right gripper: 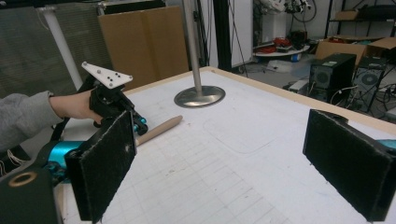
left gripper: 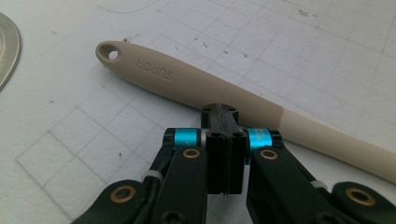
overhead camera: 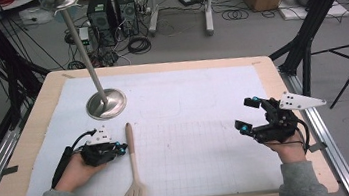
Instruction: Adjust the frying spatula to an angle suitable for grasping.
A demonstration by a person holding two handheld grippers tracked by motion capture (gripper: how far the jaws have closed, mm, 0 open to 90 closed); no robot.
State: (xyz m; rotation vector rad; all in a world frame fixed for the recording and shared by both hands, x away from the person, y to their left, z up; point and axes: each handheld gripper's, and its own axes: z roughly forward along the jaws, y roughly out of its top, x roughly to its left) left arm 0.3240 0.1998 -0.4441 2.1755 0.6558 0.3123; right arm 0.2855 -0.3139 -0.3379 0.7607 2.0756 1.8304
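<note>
High view, left to right: a metal stand [overhead camera: 106, 104] with a round base and a slanting pole rests on the far left part of the white gridded mat [overhead camera: 198, 100] that covers the wooden table [overhead camera: 35, 130]; nearer the person, the left gripper [overhead camera: 122, 147] lies low over the mat in a grey-sleeved hand, its tips pointing right toward the handle of a beige spatula [overhead camera: 133, 176]. The spatula lies lengthwise, handle end toward the stand's base and slotted blade reaching past the near table edge. Left gripper view: the two black jaws are pressed together with nothing between them, and their tips sit just at the near side of the spatula handle [left gripper: 196, 86] — whether they touch it cannot be told; the handle bears raised lettering and a hanging hole at its end, and a sliver of the stand's base shows at the upper left corner. Farther right in the high view, well apart from the spatula, the right gripper [overhead camera: 246, 114] is held above the mat — its jaws are spread wide and empty. Right gripper view: the two padded jaws stand far apart over bare mat, and across the table the left gripper [right gripper: 140, 125] meets the spatula handle [right gripper: 161, 128], with the stand [right gripper: 200, 95] behind
</note>
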